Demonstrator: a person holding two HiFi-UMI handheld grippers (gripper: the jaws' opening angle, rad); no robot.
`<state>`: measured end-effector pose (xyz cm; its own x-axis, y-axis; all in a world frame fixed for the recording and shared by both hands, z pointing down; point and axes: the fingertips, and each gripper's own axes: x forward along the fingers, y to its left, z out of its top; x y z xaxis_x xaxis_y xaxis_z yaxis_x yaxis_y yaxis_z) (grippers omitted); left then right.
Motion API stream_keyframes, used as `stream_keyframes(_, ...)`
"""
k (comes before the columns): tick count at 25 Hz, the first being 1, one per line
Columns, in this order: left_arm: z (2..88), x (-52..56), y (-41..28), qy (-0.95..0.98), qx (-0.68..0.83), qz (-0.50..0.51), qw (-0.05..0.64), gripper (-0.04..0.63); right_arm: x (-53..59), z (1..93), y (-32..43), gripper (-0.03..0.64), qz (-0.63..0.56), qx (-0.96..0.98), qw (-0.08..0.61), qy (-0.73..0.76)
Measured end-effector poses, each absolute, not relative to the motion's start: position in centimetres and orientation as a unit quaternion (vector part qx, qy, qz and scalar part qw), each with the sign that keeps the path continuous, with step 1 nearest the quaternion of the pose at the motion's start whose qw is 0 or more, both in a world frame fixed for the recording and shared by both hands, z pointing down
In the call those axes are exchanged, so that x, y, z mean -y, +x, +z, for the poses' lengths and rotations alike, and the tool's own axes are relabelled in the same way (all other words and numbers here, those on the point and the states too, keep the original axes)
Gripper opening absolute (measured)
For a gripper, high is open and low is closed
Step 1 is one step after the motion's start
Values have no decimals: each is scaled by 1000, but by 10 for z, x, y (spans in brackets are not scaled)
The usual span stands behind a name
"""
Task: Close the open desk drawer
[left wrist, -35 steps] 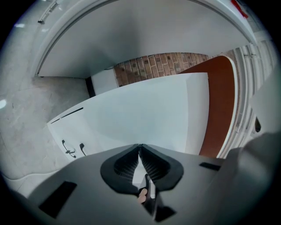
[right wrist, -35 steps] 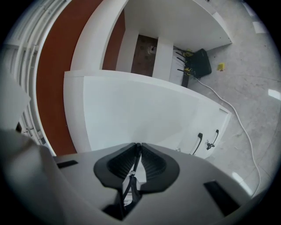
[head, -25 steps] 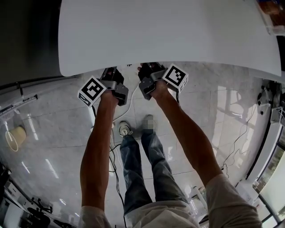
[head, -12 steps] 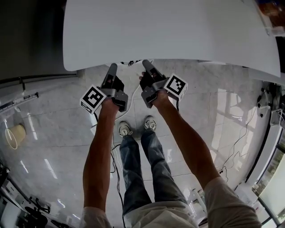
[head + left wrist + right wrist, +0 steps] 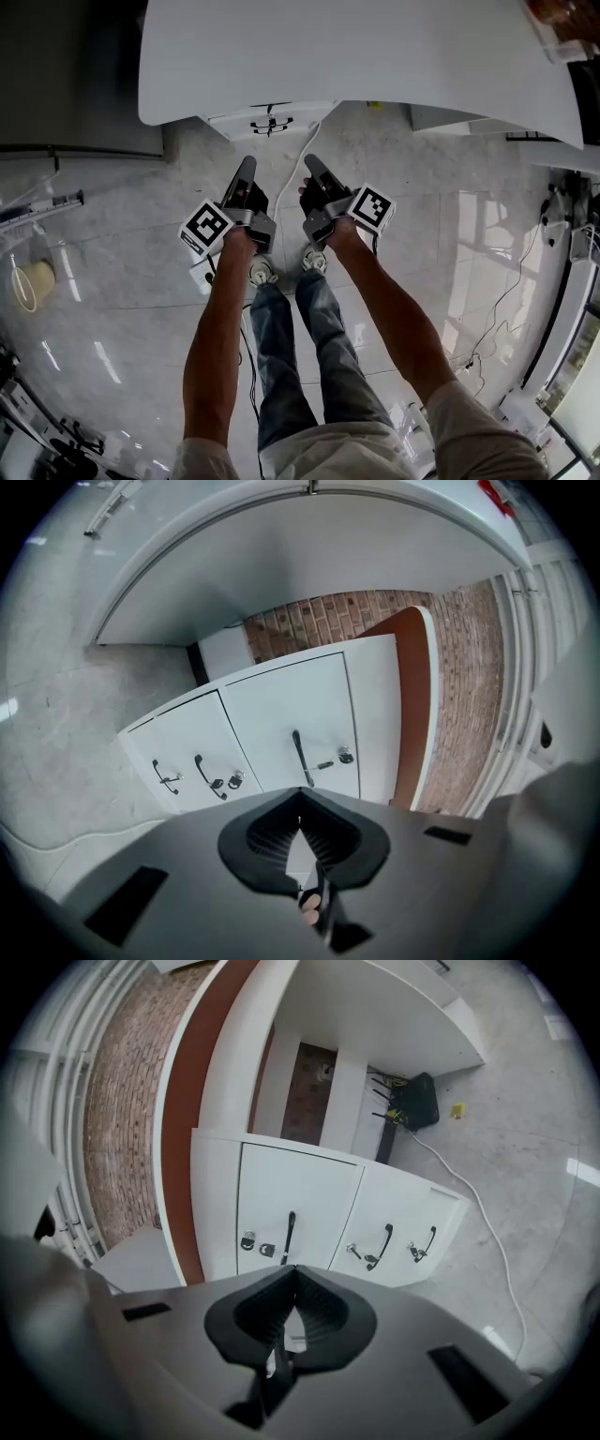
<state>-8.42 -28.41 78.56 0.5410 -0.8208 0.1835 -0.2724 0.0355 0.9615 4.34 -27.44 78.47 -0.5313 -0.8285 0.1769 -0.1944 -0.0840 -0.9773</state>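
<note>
A white drawer unit (image 5: 270, 122) stands under the white desk top (image 5: 375, 56). Its three fronts with black handles (image 5: 298, 757) look flush, with none standing out, in both gripper views (image 5: 309, 1208). My left gripper (image 5: 247, 169) and right gripper (image 5: 312, 166) hang side by side over the floor, well short of the unit and pointing at it. Both jaws have just been closing and now meet with nothing between them, as the left gripper view (image 5: 300, 797) and the right gripper view (image 5: 295, 1277) show.
A white cable (image 5: 487, 1232) runs over the marble floor from a black box (image 5: 419, 1101) behind the unit. A brick wall (image 5: 375, 611) stands behind the desk. The person's legs and shoes (image 5: 281, 309) are just below the grippers. A beige cup (image 5: 33, 284) sits far left.
Both grippers have drawn back from under the desk edge toward the person. The drawer unit's front has come into view beneath the desk top.
</note>
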Motion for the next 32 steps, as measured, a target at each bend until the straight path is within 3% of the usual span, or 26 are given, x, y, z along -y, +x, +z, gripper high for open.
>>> stream_keyframes(3, 770, 281, -83, 673, 423, -215, 567, 12, 271, 768, 46, 17, -592, -649, 238, -414)
stream_keyframes(6, 738, 275, -84, 719, 442, -166, 511, 12, 260, 747, 49, 17, -548, -695, 162, -437)
stream_keyframes(11, 662, 285, -83, 833, 477, 2, 281, 12, 264, 682, 40, 17, -328, -820, -48, -466)
stream_keyframes(14, 620, 287, -78, 852, 480, 30, 205, 12, 265, 644, 36, 17, -223, -845, -106, -474)
stream_keyframes(21, 547, 266, -68, 867, 473, 18, 158, 12, 250, 558, 24, 17, -131, -867, -106, -468)
stream_keyframes(25, 503, 232, -68, 863, 474, 2, 172, 12, 223, 497, 30, 17, -115, -865, -93, -479)
stream_keyframes(32, 396, 194, -79, 866, 480, -5, 139, 12, 190, 389, 45, 17, -89, -858, -74, -500)
